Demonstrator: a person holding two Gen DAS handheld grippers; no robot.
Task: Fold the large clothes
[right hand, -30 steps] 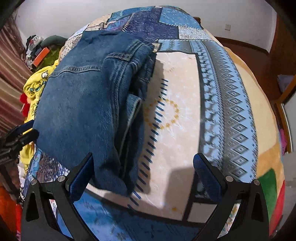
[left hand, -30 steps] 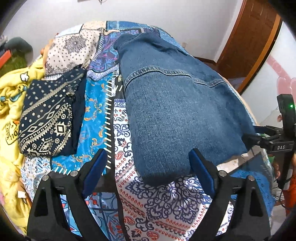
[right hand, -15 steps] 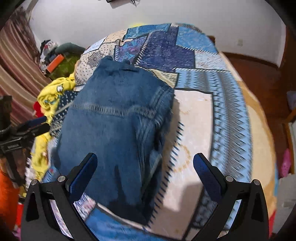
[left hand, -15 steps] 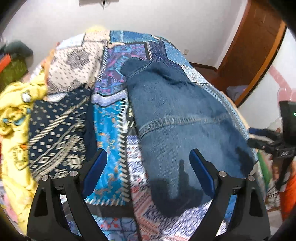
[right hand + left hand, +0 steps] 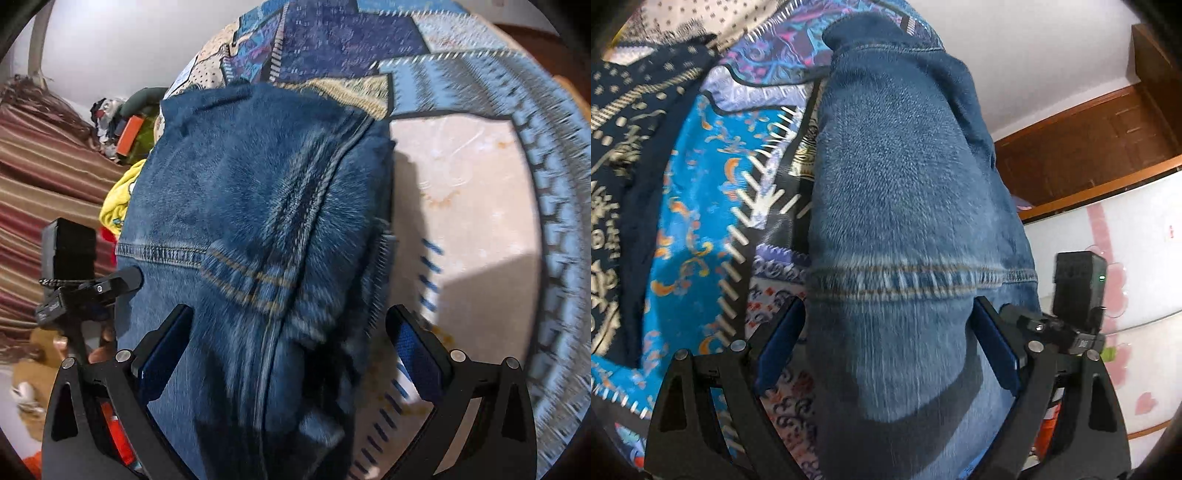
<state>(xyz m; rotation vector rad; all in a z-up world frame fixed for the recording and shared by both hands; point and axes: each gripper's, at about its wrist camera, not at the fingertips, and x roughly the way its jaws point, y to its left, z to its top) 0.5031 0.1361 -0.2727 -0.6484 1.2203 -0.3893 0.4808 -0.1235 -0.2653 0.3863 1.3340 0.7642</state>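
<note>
A folded blue denim garment (image 5: 897, 192) lies on a patchwork bedspread (image 5: 690, 206); it also shows in the right wrist view (image 5: 236, 206). My left gripper (image 5: 886, 343) is open, its jaws straddling the near end of the denim just below a stitched seam. My right gripper (image 5: 291, 350) is open over the near right edge of the denim, its jaws either side of the thick folded seams. The other gripper shows at the right edge of the left wrist view (image 5: 1067, 332) and at the left of the right wrist view (image 5: 81, 291).
A folded navy patterned cloth (image 5: 617, 147) lies left of the denim. Yellow clothes (image 5: 118, 199) and a clutter pile (image 5: 122, 122) sit at the bed's far side. A wooden door (image 5: 1089, 140) and white wall stand beyond. Bare bedspread (image 5: 472, 206) lies right of the denim.
Both grippers have dropped low and moved forward over the denim's near end, so it now fills both views. Both stayed open. The denim has not visibly moved.
</note>
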